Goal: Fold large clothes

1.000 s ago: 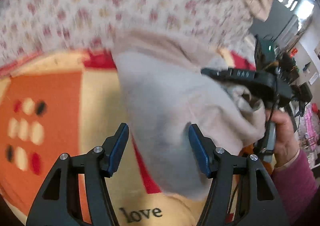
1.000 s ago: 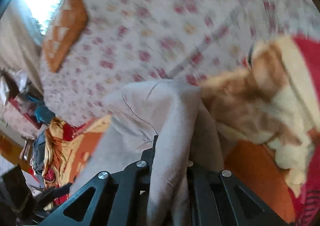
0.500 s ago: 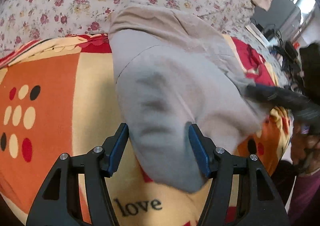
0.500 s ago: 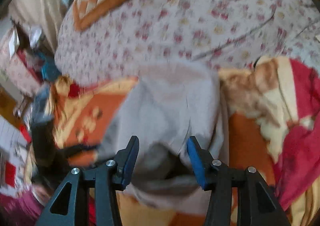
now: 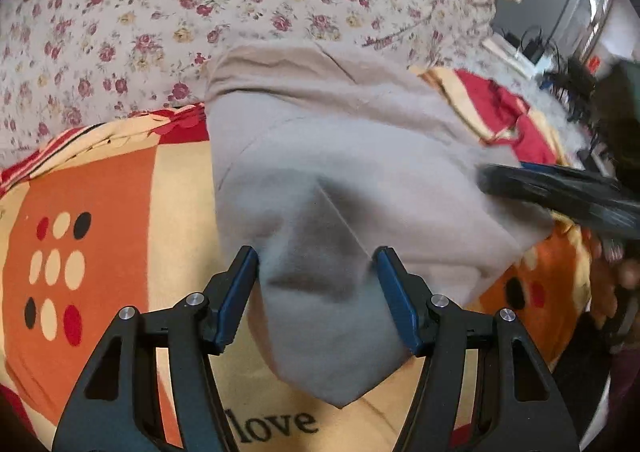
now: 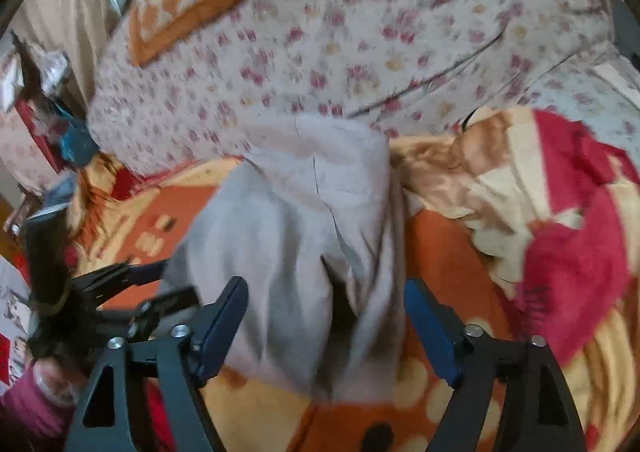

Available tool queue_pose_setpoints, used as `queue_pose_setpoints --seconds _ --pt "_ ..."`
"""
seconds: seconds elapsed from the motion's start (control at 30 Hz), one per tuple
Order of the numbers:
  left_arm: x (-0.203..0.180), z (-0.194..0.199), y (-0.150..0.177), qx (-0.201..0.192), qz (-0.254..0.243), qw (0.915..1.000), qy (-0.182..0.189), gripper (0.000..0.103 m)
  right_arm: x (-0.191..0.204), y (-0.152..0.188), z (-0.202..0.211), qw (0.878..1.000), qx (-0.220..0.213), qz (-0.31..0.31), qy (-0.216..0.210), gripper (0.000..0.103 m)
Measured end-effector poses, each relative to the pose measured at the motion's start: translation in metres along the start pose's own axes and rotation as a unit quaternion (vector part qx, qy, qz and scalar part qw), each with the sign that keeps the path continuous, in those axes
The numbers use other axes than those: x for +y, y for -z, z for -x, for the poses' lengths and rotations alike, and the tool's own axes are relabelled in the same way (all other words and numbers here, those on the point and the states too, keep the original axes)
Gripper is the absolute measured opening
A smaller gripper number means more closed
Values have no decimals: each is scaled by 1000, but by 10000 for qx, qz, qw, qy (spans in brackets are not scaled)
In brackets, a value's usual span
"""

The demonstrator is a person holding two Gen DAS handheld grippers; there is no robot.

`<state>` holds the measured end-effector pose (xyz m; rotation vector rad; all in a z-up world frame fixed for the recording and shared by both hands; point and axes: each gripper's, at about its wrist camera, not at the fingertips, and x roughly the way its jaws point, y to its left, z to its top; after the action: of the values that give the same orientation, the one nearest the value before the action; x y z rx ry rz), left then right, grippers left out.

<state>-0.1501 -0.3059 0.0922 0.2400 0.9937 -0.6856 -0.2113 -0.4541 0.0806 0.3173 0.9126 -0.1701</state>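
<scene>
Two grippers, both spread wide and holding nothing. Left gripper (image 5: 316, 284): blue pads apart on either side of the near end of the grey garment (image 5: 340, 180), a dark crease of cloth showing between them; whether the pads touch the fabric I cannot tell. The garment lies folded in a long bundle on the orange patterned blanket (image 5: 92, 212), its far end reaching onto the floral sheet (image 5: 200, 4). The word "love" is printed on the blanket just below the garment's near corner.

Right gripper (image 6: 326, 328): jaws wider still, straddling the other side of the same grey garment (image 6: 288, 220), which runs away from it toward the floral sheet (image 6: 360, 32). A rumpled red-and-cream stretch of the blanket (image 6: 560, 232) sits off to the right.

Judgement: one fold looks laid down and let go; the bundle is still long, so another fold probably remains. Next move calls for both grippers to close on one end, one at each corner, catching all layers so none slip, then carrying that end over the other.

Hard to make out: the right view is motion-blurred; garment type unclear, sleeves or legs hidden in the fold. In the left view the right gripper is only a dark smear at the garment's right edge.
</scene>
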Motion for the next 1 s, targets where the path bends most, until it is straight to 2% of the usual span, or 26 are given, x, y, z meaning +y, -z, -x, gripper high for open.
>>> queue_pose_setpoints --seconds 0.1,0.23,0.33,0.37,0.4,0.43,0.47,0.57,0.63,0.67,0.7,0.73,0.77,0.8,0.9,1.0 --pt "3 -1 9 7 -23 9999 131 62 -8 15 -14 9999 85 -79 58 11" --pt "10 -1 12 61 -65 9995 299 62 -13 30 -12 9985 414 193 306 9" --pt "23 12 -2 -188 367 9980 486 62 -8 11 14 9996 -24 257 151 10" --pt "27 14 -9 -282 463 9973 497 62 -5 0 21 9990 -219 321 205 27" --pt "28 13 -13 -308 479 9973 470 62 -4 -10 24 9982 -344 356 339 70" --pt "29 11 -18 -306 471 9975 418 62 -1 -26 24 9966 -509 353 537 92" --pt "28 5 -24 -271 459 9979 367 62 1 -38 19 9962 -559 362 562 103" --pt "26 -10 -30 -136 484 9979 408 62 0 -80 -25 9984 -253 138 478 103" --pt "23 -16 -31 -90 451 9982 383 62 -9 -101 -69 9992 277 -218 204 100" --pt "21 -18 -31 -77 413 9985 358 62 -14 -107 -88 9978 500 -441 -32 87" --pt "21 -20 -31 -76 405 9985 357 62 -20 -109 -101 9952 631 -686 -281 67" --pt "22 -20 -31 -76 420 9984 364 62 -26 -110 -110 9925 632 -969 -392 58" --pt "24 -21 -30 -62 442 9982 393 62 -28 -109 -108 9933 468 -990 -374 31" --pt "26 -22 -28 -37 448 9979 457 62 -27 -108 -102 9948 307 -881 -418 18" --pt "27 -22 -23 -34 407 9971 649 62 -35 -94 -76 9971 -55 -671 -349 12" --pt "19 -23 -18 -180 226 9973 681 62 -70 -73 -70 9926 -300 -1178 68 5"
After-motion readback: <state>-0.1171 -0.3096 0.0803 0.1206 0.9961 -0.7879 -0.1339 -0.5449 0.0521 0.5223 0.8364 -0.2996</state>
